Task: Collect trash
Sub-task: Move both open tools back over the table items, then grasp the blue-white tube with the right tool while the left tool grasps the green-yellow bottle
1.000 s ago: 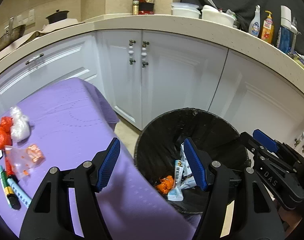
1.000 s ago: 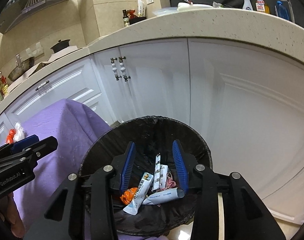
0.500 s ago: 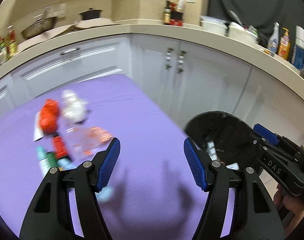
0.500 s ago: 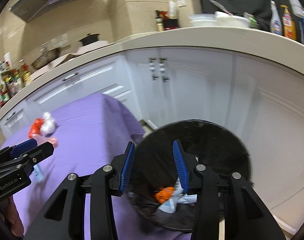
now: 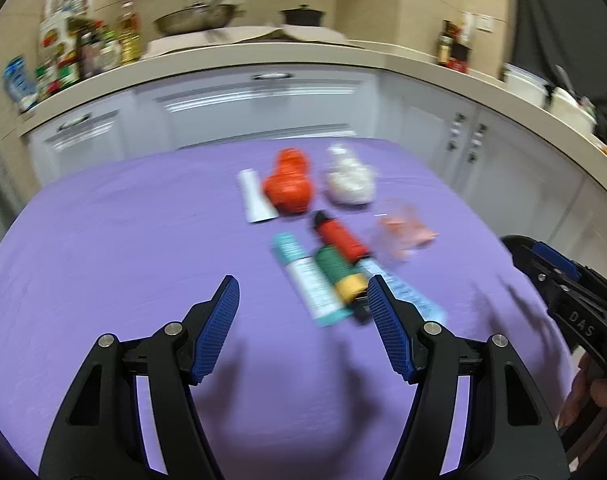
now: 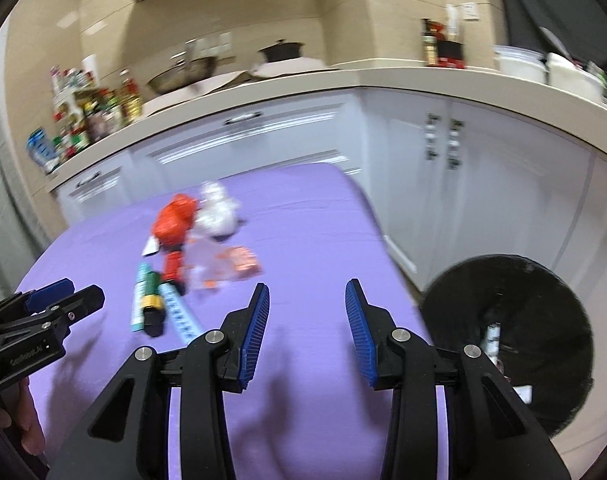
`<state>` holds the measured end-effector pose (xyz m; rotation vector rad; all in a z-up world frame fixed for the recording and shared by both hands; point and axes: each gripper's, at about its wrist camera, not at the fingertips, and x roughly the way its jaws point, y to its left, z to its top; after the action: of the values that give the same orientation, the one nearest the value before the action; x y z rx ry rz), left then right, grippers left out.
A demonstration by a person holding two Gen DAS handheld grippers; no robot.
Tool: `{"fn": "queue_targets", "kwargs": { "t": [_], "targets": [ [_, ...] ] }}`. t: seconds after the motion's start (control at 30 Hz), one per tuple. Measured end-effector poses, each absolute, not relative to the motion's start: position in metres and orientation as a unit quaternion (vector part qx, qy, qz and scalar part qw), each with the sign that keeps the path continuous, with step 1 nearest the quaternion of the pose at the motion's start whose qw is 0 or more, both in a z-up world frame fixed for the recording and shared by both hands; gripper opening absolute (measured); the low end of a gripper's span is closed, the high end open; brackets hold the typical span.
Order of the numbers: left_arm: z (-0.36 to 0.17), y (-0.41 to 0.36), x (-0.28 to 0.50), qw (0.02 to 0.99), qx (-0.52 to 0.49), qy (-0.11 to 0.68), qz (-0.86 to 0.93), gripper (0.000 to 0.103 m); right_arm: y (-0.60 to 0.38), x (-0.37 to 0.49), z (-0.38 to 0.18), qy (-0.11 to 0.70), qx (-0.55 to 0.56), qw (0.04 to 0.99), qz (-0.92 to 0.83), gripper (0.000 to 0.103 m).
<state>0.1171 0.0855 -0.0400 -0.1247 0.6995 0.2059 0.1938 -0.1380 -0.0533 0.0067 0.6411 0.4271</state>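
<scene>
Both tongs are hovering over the purple-clothed table (image 5: 103, 240), the left gripper (image 5: 303, 320) and right gripper (image 6: 307, 320) gaping empty, ready for another pick. The trash, a crumpled red wrapper (image 5: 289, 188), a white wad (image 5: 349, 180) and tubes, is sitting clustered ahead, with the round black bin (image 6: 543, 320) waiting off the table's edge.

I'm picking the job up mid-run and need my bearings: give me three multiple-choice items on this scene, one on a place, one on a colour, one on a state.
1. Where is the trash bin?
A. On the table
B. On the floor, right of the table
C. On the counter

2. What colour is the tablecloth?
A. Purple
B. Green
C. White

3. What does the left tool hold?
A. A red bag
B. A marker
C. Nothing

Key: 1 B, the bin sits below the table edge; 2 A, purple throughout; 3 C, only cloth shows between its fingers.
</scene>
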Motion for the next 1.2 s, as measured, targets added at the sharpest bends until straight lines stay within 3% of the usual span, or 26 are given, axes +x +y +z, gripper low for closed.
{"fn": "queue_targets", "kwargs": {
  "t": [0.47,0.93,1.07,1.2],
  "targets": [
    [-0.054,0.167,0.079,0.915,-0.103,0.35,0.173,0.065,-0.071,0.188,-0.066,0.347,-0.04,0.898,0.266,0.04],
    [-0.065,0.185,0.08,0.909,-0.128,0.359,0.169,0.065,-0.052,0.196,-0.088,0.412,-0.081,0.865,0.273,0.04],
    [-0.066,0.18,0.084,0.909,-0.127,0.361,0.162,0.065,-0.053,0.196,-0.088,0.411,-0.086,0.866,0.271,0.026],
    [-0.066,0.172,0.087,0.911,-0.124,0.362,0.155,0.065,-0.057,0.196,-0.088,0.408,-0.078,0.868,0.272,0.021]
  ]
}}
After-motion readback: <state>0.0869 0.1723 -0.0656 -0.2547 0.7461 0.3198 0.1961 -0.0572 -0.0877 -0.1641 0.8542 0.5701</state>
